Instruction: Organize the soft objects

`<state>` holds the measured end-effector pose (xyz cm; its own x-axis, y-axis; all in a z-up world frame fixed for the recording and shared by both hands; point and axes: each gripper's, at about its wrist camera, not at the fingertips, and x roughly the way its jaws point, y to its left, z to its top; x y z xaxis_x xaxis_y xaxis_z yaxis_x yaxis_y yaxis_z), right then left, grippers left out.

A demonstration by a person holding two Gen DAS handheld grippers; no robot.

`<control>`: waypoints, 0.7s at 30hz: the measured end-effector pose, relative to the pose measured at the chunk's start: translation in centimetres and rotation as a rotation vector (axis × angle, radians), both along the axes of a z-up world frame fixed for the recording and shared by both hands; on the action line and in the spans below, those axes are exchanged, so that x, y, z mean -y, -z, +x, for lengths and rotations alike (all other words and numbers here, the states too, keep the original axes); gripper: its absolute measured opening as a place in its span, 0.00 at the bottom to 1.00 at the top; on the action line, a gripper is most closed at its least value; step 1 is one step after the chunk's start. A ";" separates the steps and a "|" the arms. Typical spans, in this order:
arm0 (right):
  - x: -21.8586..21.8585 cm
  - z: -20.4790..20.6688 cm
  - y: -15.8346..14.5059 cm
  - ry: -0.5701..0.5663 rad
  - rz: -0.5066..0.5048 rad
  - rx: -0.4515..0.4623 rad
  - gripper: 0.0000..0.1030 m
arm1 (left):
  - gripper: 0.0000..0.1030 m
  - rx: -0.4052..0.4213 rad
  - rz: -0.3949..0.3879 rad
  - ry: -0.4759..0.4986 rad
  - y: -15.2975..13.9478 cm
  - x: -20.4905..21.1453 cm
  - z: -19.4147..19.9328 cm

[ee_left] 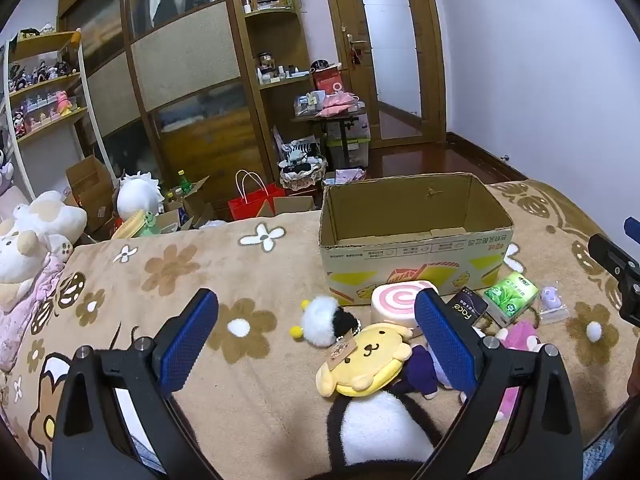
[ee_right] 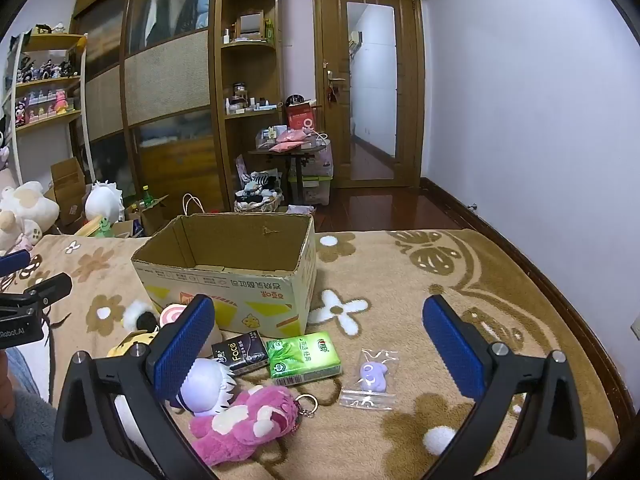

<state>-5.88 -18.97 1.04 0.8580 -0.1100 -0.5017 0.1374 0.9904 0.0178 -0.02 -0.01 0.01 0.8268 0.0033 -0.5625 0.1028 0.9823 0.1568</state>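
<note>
An open cardboard box [ee_left: 416,256] [ee_right: 228,280] stands empty on the flowered blanket. In front of it lie soft toys: a yellow dog plush [ee_left: 368,360], a white-and-black bee plush [ee_left: 326,320], a pink swirl roll cushion [ee_left: 398,306], a purple-white doll [ee_right: 208,386], a pink bear keychain plush [ee_right: 244,424] and a black-and-white plush [ee_left: 380,432]. My left gripper [ee_left: 316,338] is open above the toys, empty. My right gripper [ee_right: 320,350] is open and empty over the tissue packs.
A green tissue pack [ee_right: 304,356], a black Face pack [ee_right: 240,352] and a bagged purple figure [ee_right: 372,376] lie on the blanket [ee_right: 440,280]. Stuffed animals [ee_left: 36,232] pile at the left. Wardrobe, shelves and floor clutter stand beyond the bed.
</note>
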 end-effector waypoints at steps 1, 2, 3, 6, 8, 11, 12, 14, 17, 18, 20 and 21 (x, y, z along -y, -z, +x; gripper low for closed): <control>0.0 0.0 0.0 -0.001 0.000 0.000 1.00 | 0.95 -0.004 -0.001 0.001 0.0 0.0 0.0; 0.0 0.0 0.0 -0.001 -0.002 0.000 1.00 | 0.95 -0.005 -0.001 0.000 0.0 0.0 0.0; 0.0 0.0 0.0 -0.001 -0.002 -0.001 1.00 | 0.95 -0.005 -0.001 0.000 0.0 0.0 0.0; 0.0 0.0 0.0 -0.001 -0.002 0.000 1.00 | 0.95 -0.004 -0.003 0.000 0.0 0.0 0.0; 0.0 0.0 0.0 -0.002 -0.001 0.000 1.00 | 0.95 -0.006 -0.001 0.001 0.0 0.0 0.0; 0.0 0.0 0.0 -0.001 -0.002 0.006 1.00 | 0.95 -0.006 -0.001 0.000 0.0 0.0 0.0; 0.0 0.0 0.0 -0.001 -0.001 0.006 1.00 | 0.95 -0.006 -0.001 0.000 0.0 0.0 0.0; 0.0 0.0 -0.1 -0.002 -0.002 0.006 1.00 | 0.95 -0.006 -0.001 -0.001 0.1 0.0 0.0; 0.0 0.0 -0.1 -0.002 0.000 0.008 1.00 | 0.95 -0.007 -0.001 0.000 0.0 0.0 0.0; 0.1 0.0 -0.1 -0.001 -0.001 0.006 1.00 | 0.95 -0.007 -0.001 -0.001 0.0 0.0 0.0; 0.1 0.1 -0.2 -0.001 -0.001 0.005 1.00 | 0.95 -0.009 -0.001 -0.003 0.0 0.0 0.1; 0.1 0.0 -0.1 -0.002 -0.002 0.004 1.00 | 0.95 -0.009 0.000 -0.005 0.1 -0.1 0.1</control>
